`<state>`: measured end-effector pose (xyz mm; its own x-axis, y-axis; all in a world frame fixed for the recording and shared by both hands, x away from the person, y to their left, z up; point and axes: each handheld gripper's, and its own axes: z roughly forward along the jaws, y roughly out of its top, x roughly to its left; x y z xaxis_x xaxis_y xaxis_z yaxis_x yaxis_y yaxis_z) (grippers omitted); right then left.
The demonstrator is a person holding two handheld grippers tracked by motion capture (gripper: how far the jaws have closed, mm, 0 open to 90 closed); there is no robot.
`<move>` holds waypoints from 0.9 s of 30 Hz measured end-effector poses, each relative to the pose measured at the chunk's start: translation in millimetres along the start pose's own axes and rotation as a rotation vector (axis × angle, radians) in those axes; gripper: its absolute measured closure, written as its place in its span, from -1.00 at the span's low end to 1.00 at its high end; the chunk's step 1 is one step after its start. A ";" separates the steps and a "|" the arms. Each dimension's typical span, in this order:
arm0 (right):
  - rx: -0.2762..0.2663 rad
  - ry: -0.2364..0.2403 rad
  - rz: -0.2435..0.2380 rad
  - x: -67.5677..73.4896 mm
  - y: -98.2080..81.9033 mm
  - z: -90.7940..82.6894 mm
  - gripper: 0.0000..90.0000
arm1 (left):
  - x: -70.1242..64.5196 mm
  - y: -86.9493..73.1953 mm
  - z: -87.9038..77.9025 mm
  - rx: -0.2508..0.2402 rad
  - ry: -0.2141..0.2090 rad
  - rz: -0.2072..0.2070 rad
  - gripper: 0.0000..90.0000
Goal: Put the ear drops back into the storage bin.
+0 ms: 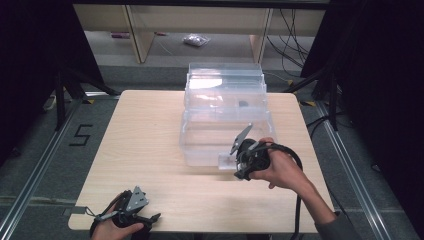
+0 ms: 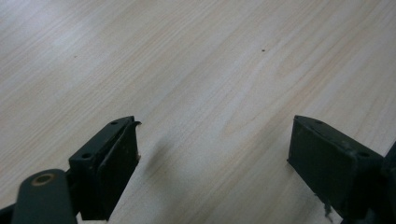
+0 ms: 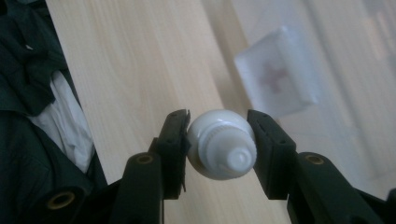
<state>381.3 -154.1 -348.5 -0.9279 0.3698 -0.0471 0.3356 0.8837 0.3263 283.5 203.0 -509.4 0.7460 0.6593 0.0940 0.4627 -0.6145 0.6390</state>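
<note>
My right gripper (image 3: 218, 117) is shut on a small white bottle (image 3: 219, 144) with a ribbed cap, seen end-on, its cap toward the camera. The jaws press its round body from both sides. In the high view the right gripper (image 1: 236, 163) hovers above the table just in front of a clear plastic bin (image 1: 225, 115), tilted and pointing left. My left gripper (image 1: 150, 218) rests low at the table's front left corner. In the left gripper view the left gripper (image 2: 215, 135) is open, with bare wood between its jaws.
The light wooden table (image 1: 145, 145) carries the clear bin at its far middle. A small translucent rectangular piece (image 3: 275, 77) with a reddish mark lies blurred beyond the bottle. Dark floor and cables surround the table. The person's clothing (image 3: 42, 107) shows at the left.
</note>
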 end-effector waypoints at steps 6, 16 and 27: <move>0.001 -0.038 0.050 -20.1 -7.7 -28.3 0.34 | -0.8 0.2 1.3 -0.012 0.011 -0.005 -0.66; 0.024 -0.077 0.132 -53.9 -14.0 -38.0 0.34 | 0.4 0.5 0.9 0.009 -0.005 0.005 -0.66; 0.063 -0.087 0.221 -99.9 -14.8 -19.6 0.34 | -0.3 0.1 1.9 -0.001 0.001 0.002 -0.66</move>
<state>465.9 -209.8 -330.1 -0.8145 0.5767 -0.0631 0.5406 0.7939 0.2782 284.2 201.9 -510.8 0.7460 0.6590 0.0961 0.4609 -0.6151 0.6397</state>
